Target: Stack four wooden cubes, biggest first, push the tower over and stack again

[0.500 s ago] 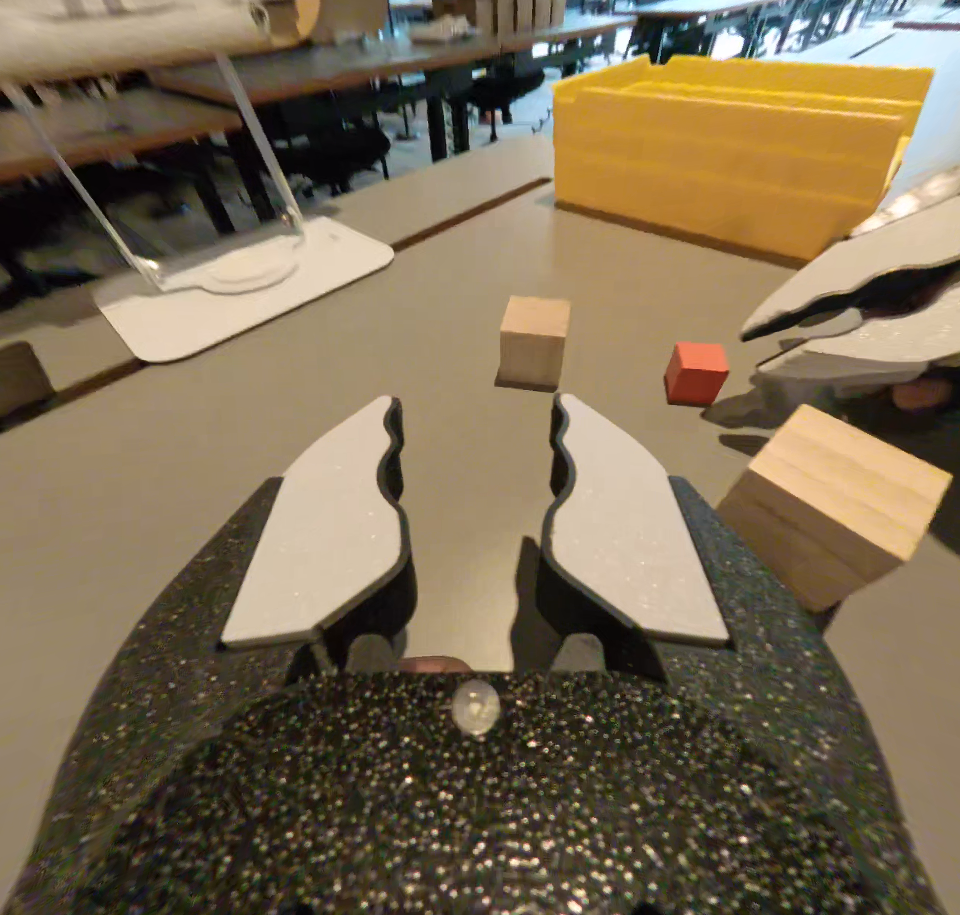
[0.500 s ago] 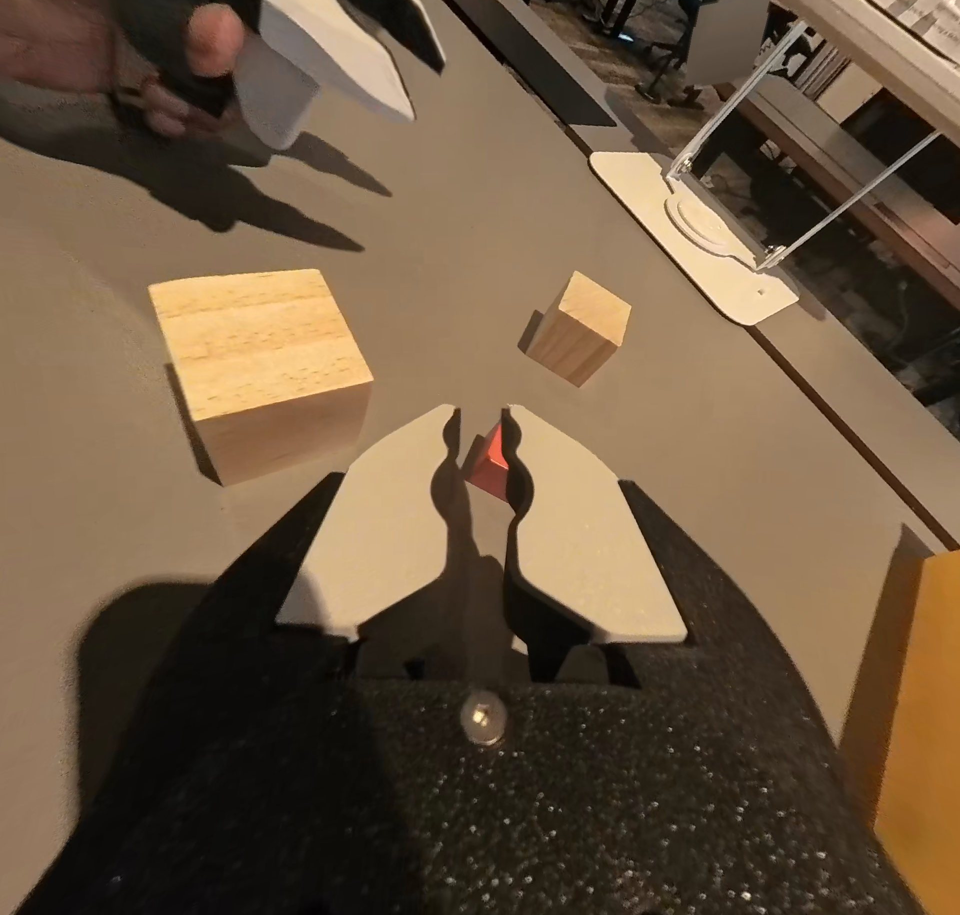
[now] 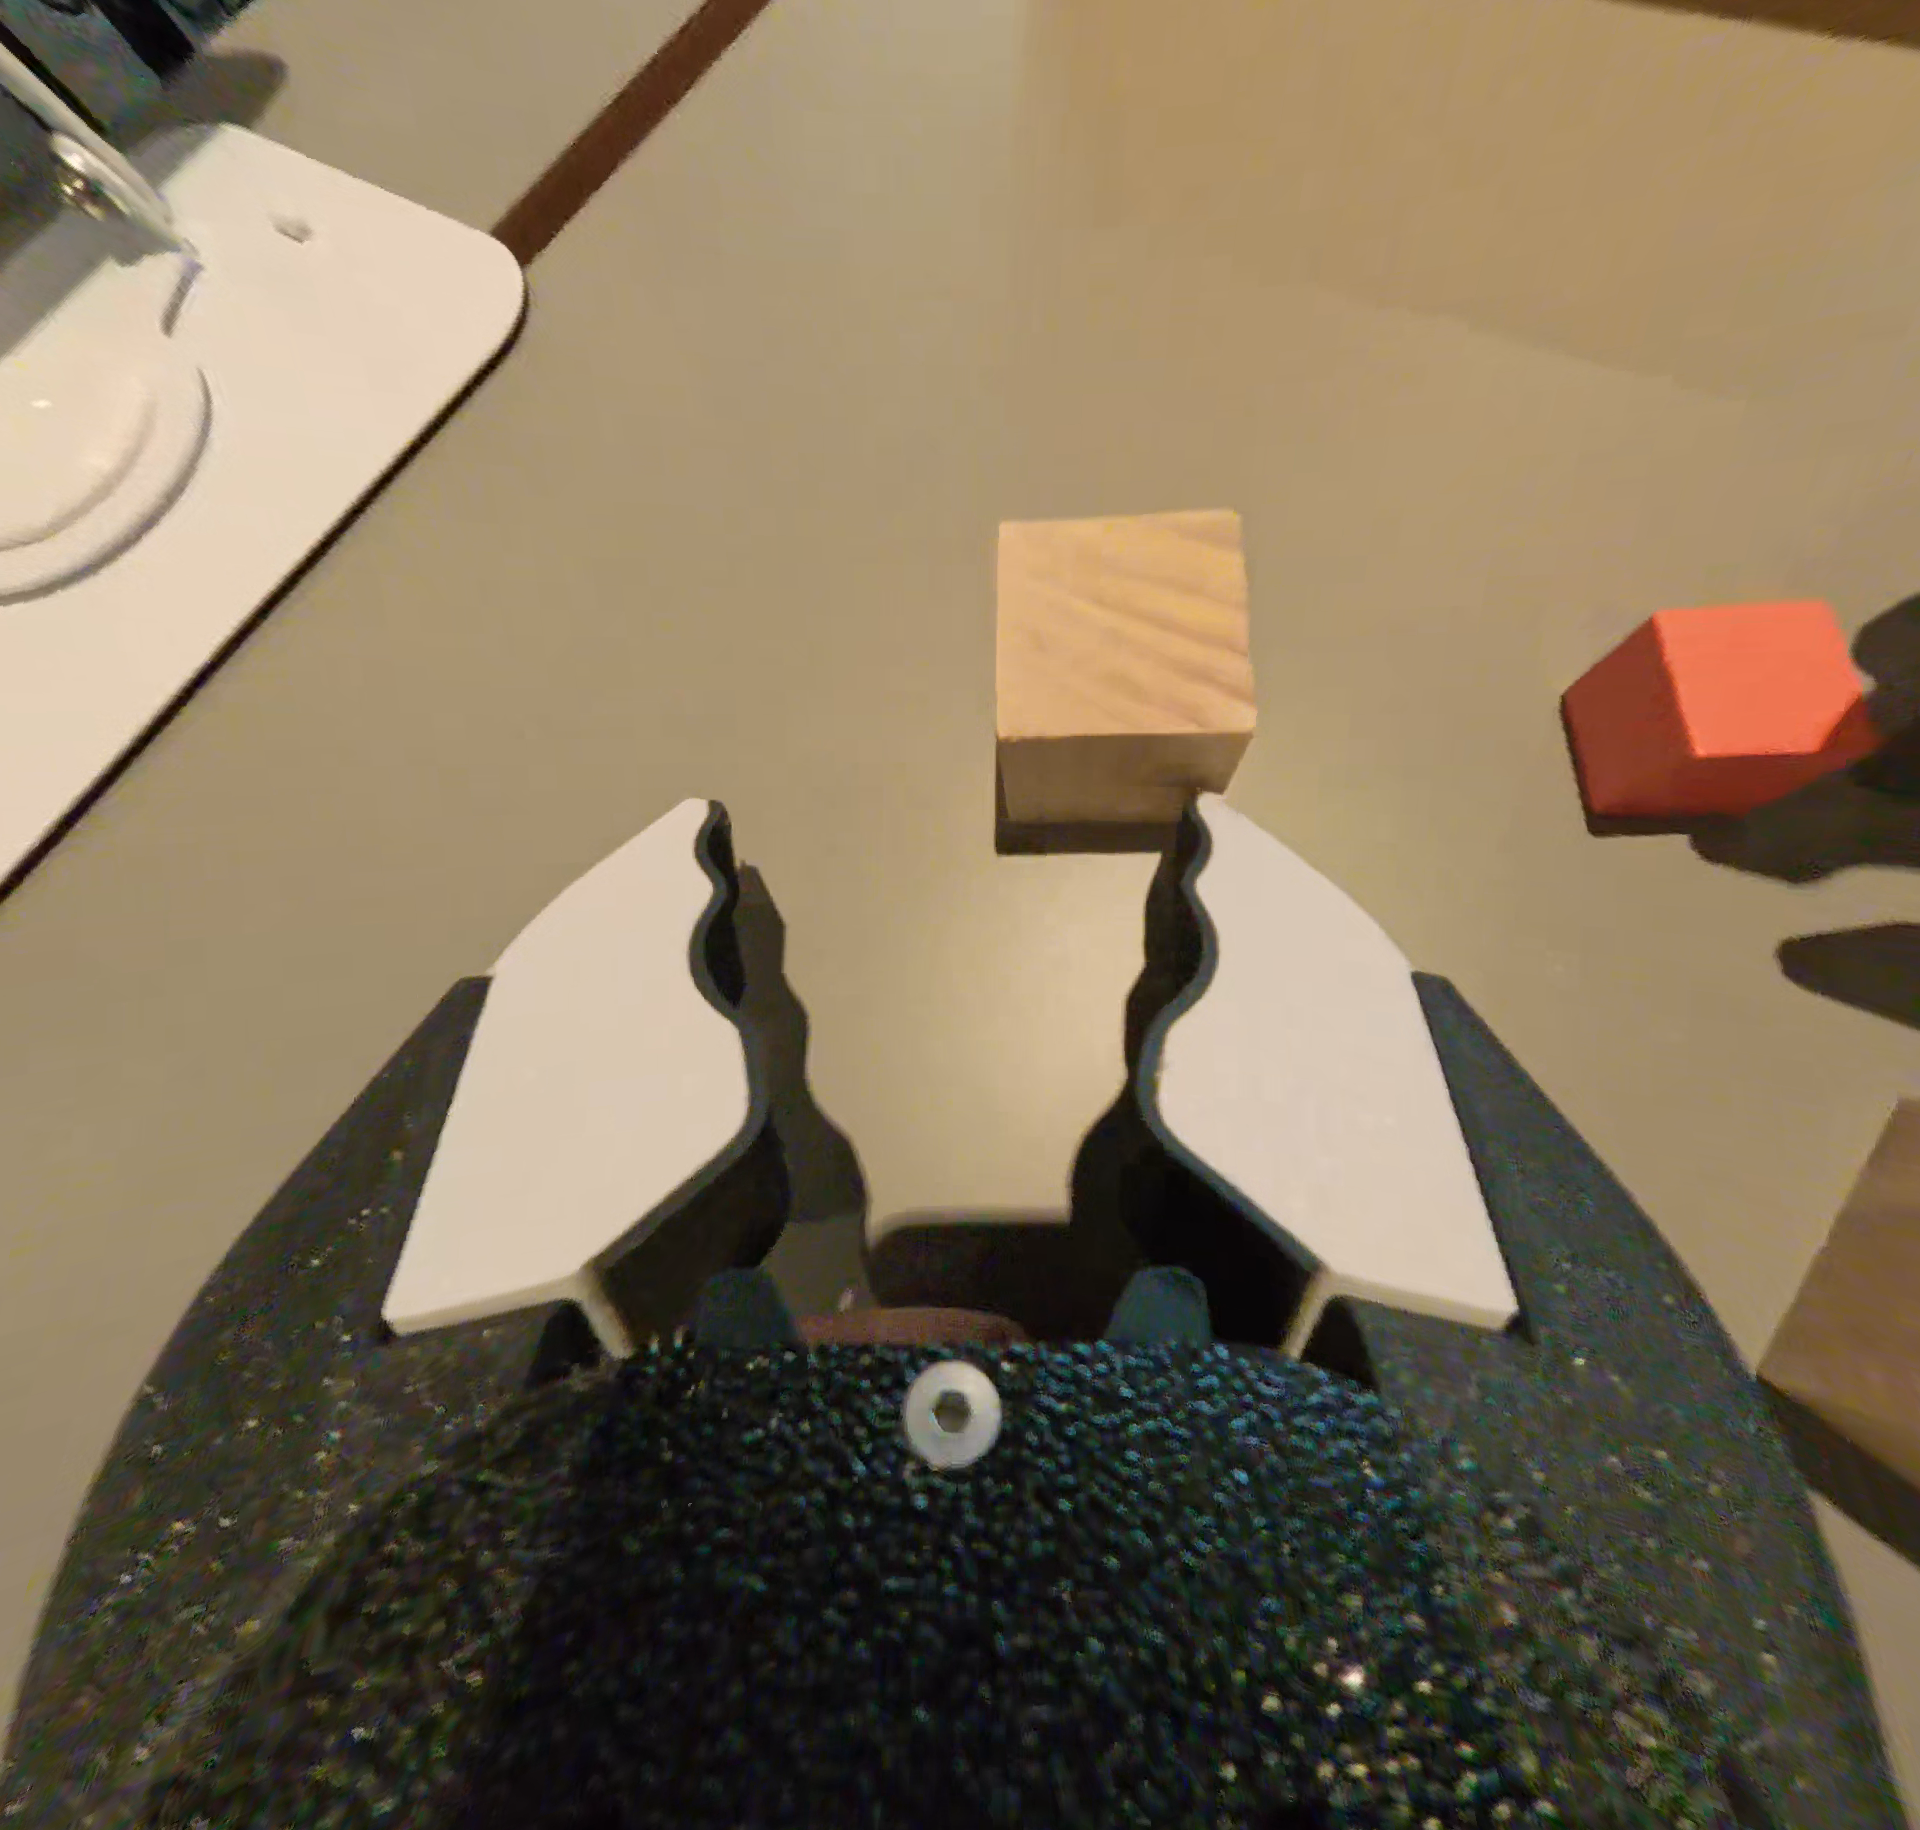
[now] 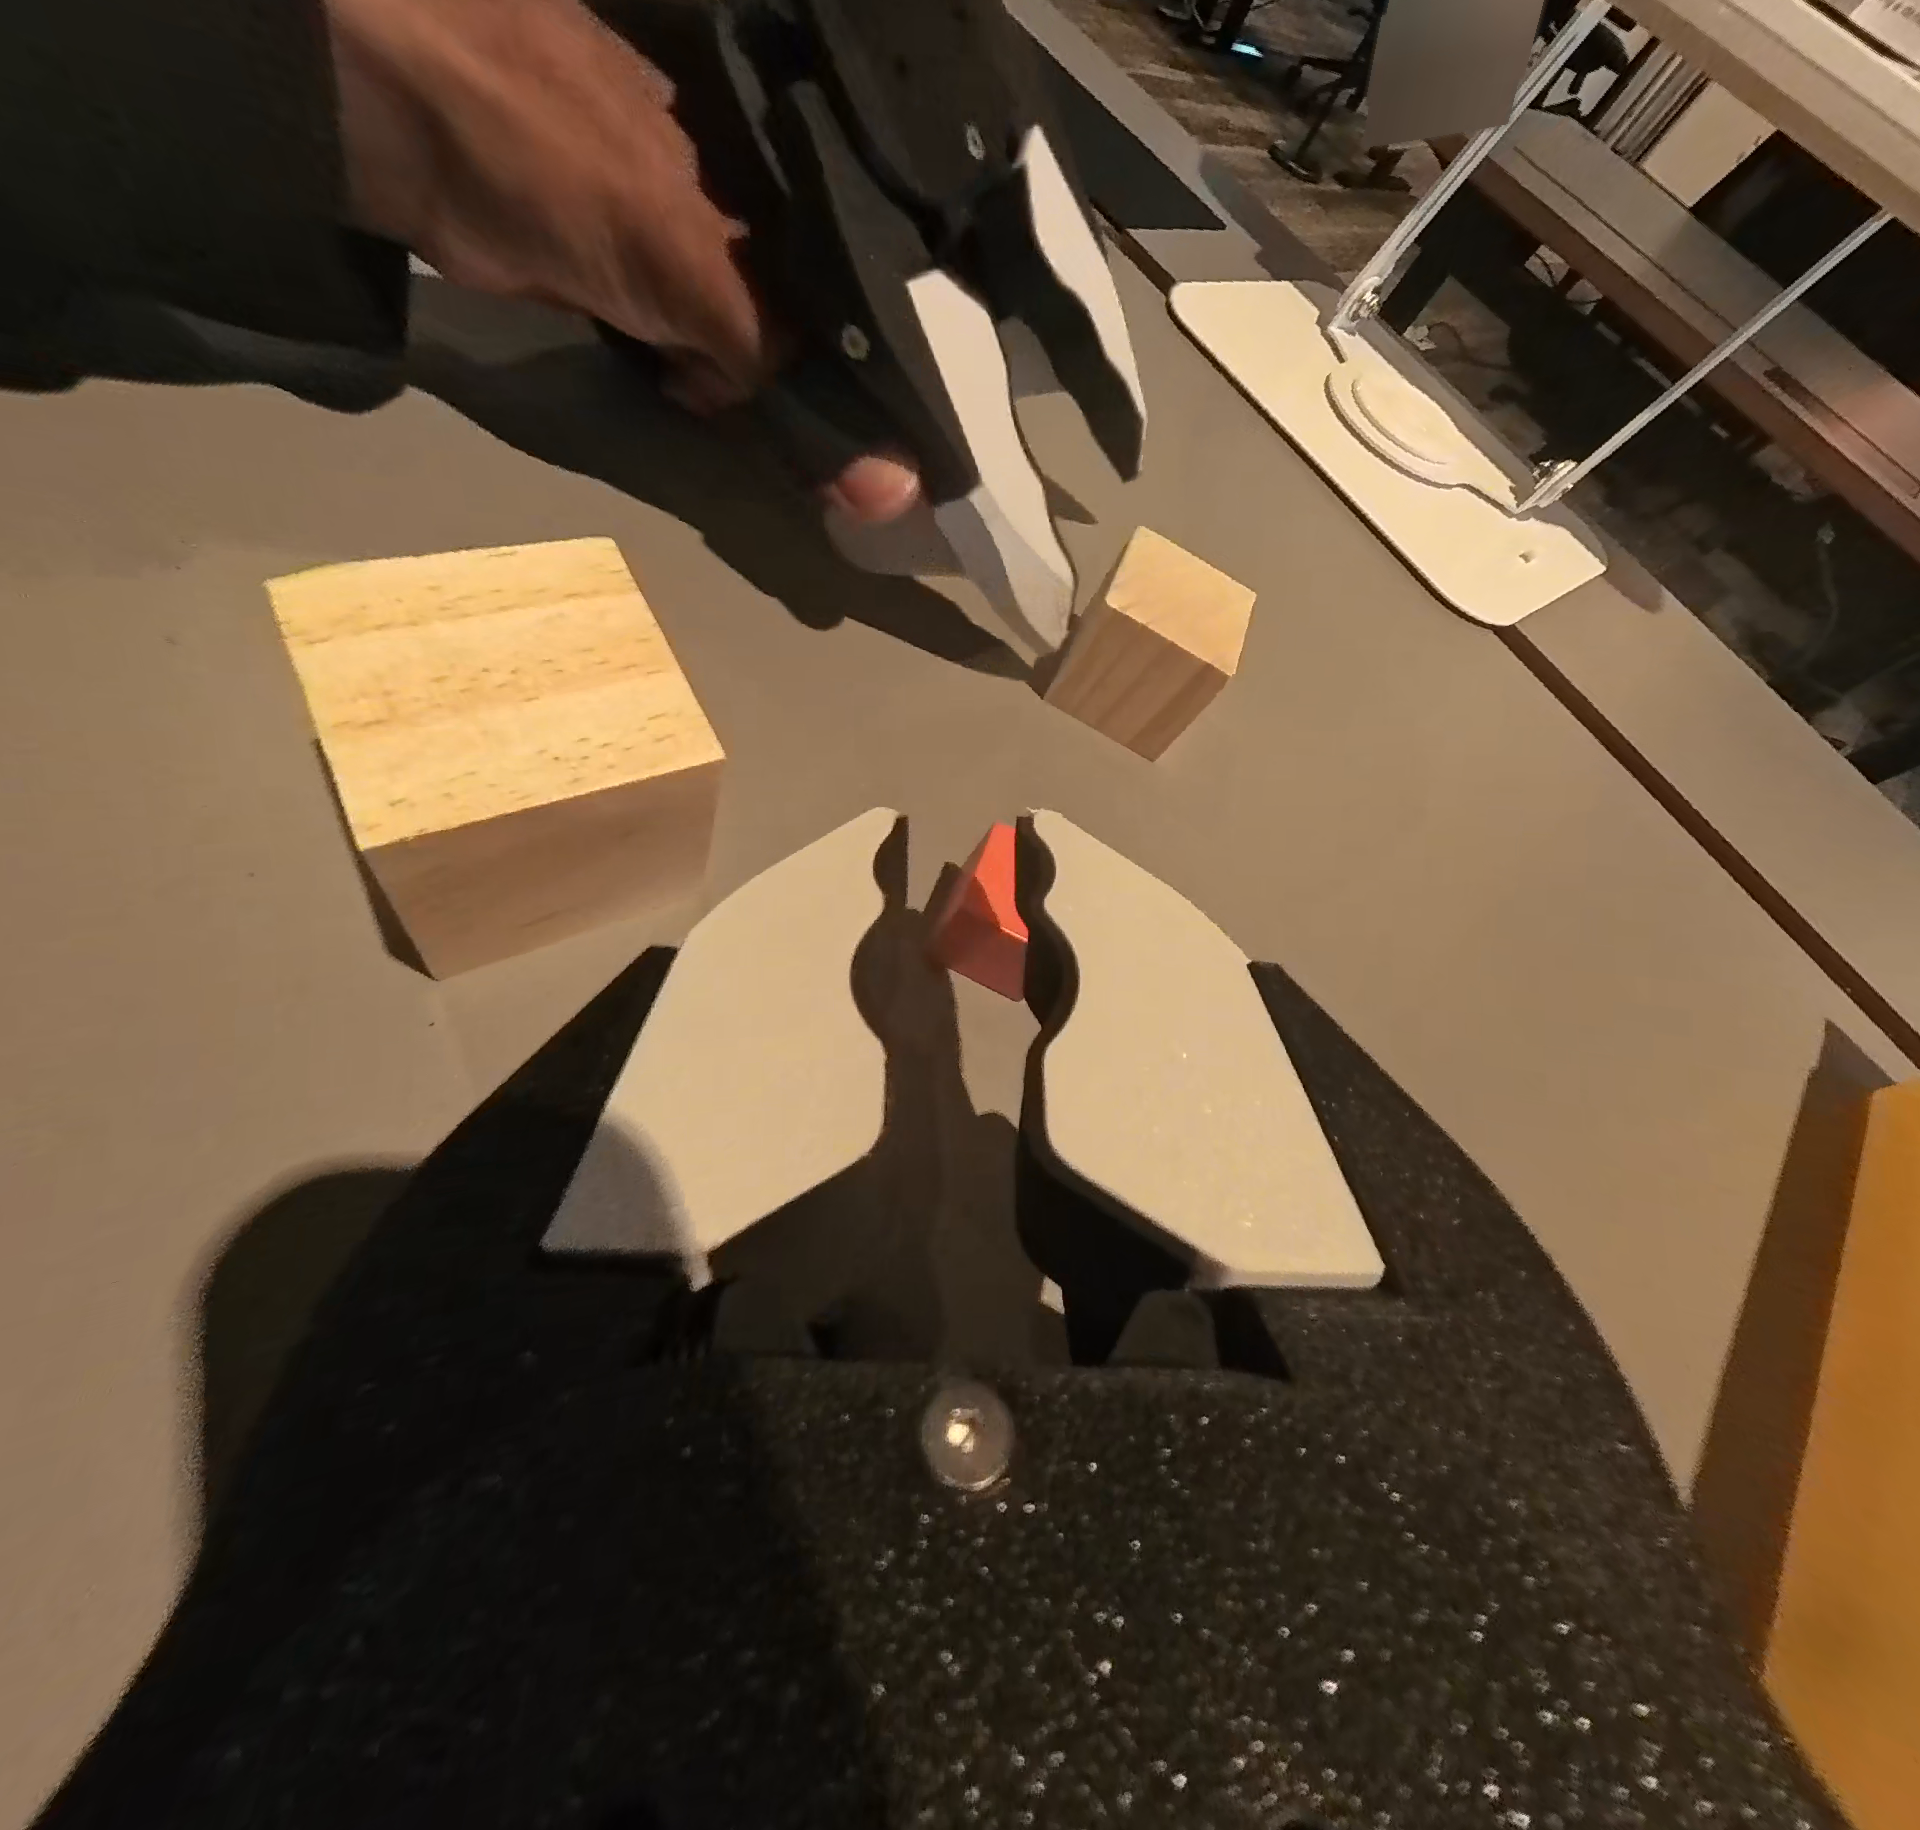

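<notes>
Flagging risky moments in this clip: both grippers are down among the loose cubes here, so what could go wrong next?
1. The open left gripper has one fingertip at the small wooden cube, off to one side; closing now might nudge it away rather than grip it.
2. The right gripper straddles the red cube corner-on, so it may twist or slip.
3. Both grippers work close together and could collide.

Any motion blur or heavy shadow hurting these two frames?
Left wrist view: slight softness, small wooden cube and red cube readable, dark shadow at the right edge. Right wrist view: the hand is motion-blurred, the large cube sharp; hard shadows fall under both grippers.
</notes>
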The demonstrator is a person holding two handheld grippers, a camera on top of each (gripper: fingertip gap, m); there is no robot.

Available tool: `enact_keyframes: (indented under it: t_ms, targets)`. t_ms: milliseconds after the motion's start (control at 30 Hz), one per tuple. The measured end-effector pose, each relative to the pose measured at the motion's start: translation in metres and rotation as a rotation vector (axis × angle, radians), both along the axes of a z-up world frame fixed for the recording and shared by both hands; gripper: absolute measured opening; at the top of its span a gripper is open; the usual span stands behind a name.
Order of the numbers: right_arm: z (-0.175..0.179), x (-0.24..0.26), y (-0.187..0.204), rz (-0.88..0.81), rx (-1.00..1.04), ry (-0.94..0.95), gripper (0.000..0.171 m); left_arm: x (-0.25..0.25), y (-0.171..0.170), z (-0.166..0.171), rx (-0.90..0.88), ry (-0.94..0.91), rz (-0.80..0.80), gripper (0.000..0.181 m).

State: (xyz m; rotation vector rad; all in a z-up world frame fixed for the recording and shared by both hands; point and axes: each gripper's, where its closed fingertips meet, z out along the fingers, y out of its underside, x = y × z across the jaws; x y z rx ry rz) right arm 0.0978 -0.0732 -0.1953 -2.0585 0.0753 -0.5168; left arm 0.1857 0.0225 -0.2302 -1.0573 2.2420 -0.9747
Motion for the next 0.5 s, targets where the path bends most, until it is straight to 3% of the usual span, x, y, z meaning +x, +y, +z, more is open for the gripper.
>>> enact_keyframes:
  t_ms: [333,500]
  targets:
    - [-0.003,-0.001,0.001,0.008,-0.023,-0.013,0.02,0.004,-0.009,0.006,-0.057,-0.005,-0.005,0.077]
    - [-0.004,-0.001,0.001,0.008,-0.029,-0.003,0.02,0.001,-0.032,0.006,-0.054,-0.004,-0.056,0.073]
